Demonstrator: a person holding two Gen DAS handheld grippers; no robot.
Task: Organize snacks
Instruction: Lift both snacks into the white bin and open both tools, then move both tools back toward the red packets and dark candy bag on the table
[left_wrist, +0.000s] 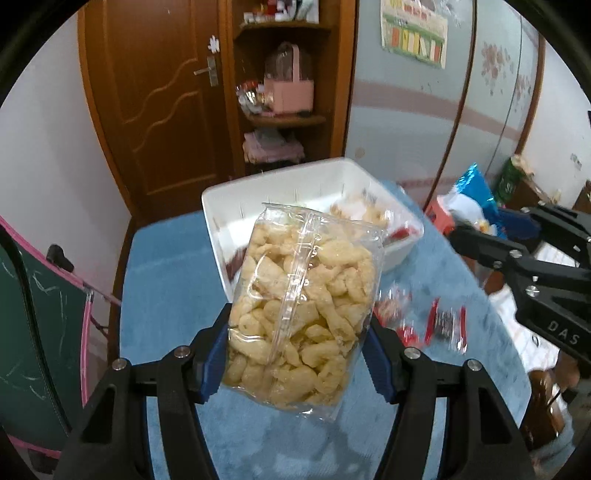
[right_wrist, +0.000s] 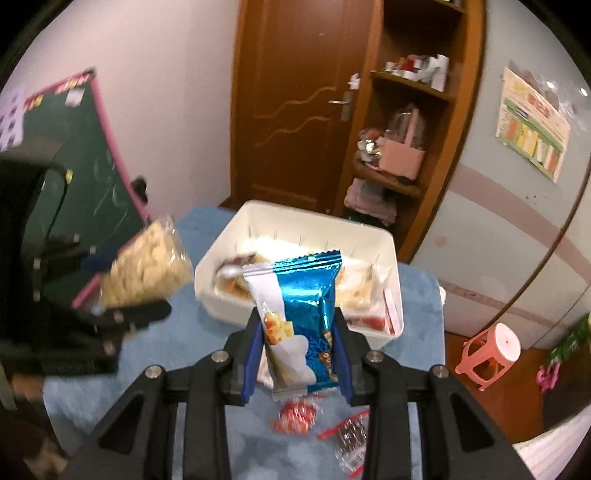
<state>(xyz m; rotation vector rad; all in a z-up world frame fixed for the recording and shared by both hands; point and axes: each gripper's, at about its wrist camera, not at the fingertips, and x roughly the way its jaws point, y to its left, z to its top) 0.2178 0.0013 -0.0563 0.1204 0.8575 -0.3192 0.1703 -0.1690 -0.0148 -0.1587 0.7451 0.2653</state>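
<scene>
My left gripper (left_wrist: 297, 332) is shut on a clear bag of pale puffed snacks (left_wrist: 303, 306) and holds it above the blue tablecloth, in front of the white bin (left_wrist: 258, 188). My right gripper (right_wrist: 299, 350) is shut on a blue and white snack packet (right_wrist: 301, 317), held upright just before the white bin (right_wrist: 218, 280). The bin holds several wrapped snacks. The puffed snack bag (right_wrist: 147, 269) and left gripper also show at the left of the right wrist view. The blue packet (left_wrist: 476, 199) shows at the right of the left wrist view.
Small red-wrapped snacks (left_wrist: 424, 321) lie on the blue tablecloth (left_wrist: 166, 266) in front of the bin; they also show in the right wrist view (right_wrist: 295, 413). A green chalkboard (right_wrist: 96, 162) stands left. A pink stool (right_wrist: 491, 350) is on the floor right. A wooden door and shelf stand behind.
</scene>
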